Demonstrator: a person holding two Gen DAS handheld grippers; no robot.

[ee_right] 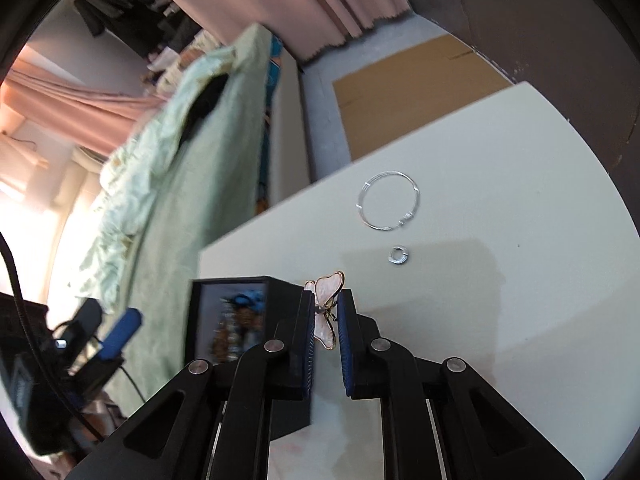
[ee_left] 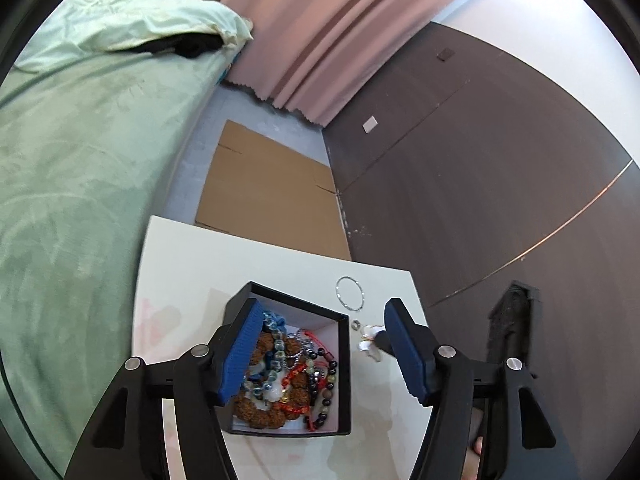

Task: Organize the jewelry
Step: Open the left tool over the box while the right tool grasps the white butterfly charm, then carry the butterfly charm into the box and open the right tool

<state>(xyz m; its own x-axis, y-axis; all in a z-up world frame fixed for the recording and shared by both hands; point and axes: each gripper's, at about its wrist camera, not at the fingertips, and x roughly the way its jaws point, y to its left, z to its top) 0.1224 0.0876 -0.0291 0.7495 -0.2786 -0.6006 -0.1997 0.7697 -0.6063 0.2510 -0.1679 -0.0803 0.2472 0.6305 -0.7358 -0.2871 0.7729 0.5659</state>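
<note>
Butterfly (ee_right: 325, 316) sits pinched between the right tool (ee_right: 325, 322) pads, raised over the tabletop (ee_right: 500, 184) just right of the box (ee_right: 248, 284). Left tool (ee_left: 320, 354) hangs wide open over the beads (ee_left: 286, 376), gripping nothing. Beyond, at twelve to one o'clock, lie ring (ee_right: 398, 256) then bangle (ee_right: 389, 201). Probably best to lower gently, set it down flat, and release without crushing a wing.

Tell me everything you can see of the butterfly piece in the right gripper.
The butterfly piece has pale pink, pearly wings edged in thin gold, with a small gold body at the centre. It stands roughly upright, pinched between the blue pads of the right gripper, upper wing poking above the fingertips. It is held above the white table, beside the black box, touching neither.
</note>
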